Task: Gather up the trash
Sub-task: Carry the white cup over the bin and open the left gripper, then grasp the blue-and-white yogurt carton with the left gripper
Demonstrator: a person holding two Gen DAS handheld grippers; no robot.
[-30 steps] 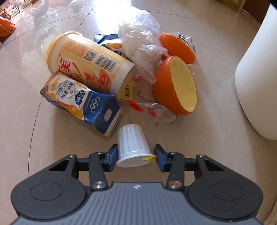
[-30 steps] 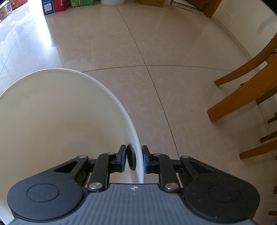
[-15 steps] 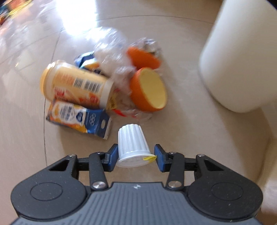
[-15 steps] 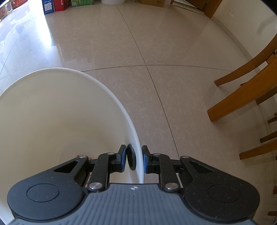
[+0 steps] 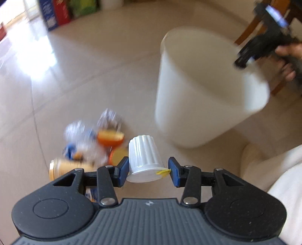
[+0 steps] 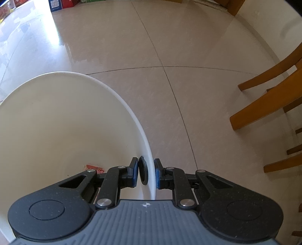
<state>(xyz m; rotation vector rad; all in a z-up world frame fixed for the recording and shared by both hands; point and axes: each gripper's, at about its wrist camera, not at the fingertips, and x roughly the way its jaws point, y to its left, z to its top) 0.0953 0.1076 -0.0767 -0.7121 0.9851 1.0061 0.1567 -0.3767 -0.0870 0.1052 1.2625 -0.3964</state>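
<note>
My left gripper [image 5: 146, 172] is shut on a small white ribbed cup [image 5: 144, 158] with a yellow tab, held high above the floor. Below it lies a blurred trash pile [image 5: 90, 148]: orange peel halves [image 5: 110, 138], a yellow cylinder container [image 5: 69, 167], a blue carton and crumpled plastic. The white bin [image 5: 198, 98] stands to the right of the pile. My right gripper [image 6: 145, 174] is shut on the white bin's rim [image 6: 151, 169], with a black round pad inside the wall; the right gripper [image 5: 264, 45] also shows at the bin's far edge, held by a hand. A red scrap [image 6: 94, 168] lies inside the bin.
Beige glossy floor tiles [image 6: 188, 94] spread all around. Wooden chair legs [image 6: 264, 105] stand to the right of the bin. Coloured boxes [image 5: 62, 13] sit far back on the floor. Pale cloth [image 5: 283, 181] fills the lower right of the left wrist view.
My left gripper has risen with the white cup and rolled, so the trash pile shrank below and the bin's open top came into view. The right gripper kept still on the rim.
</note>
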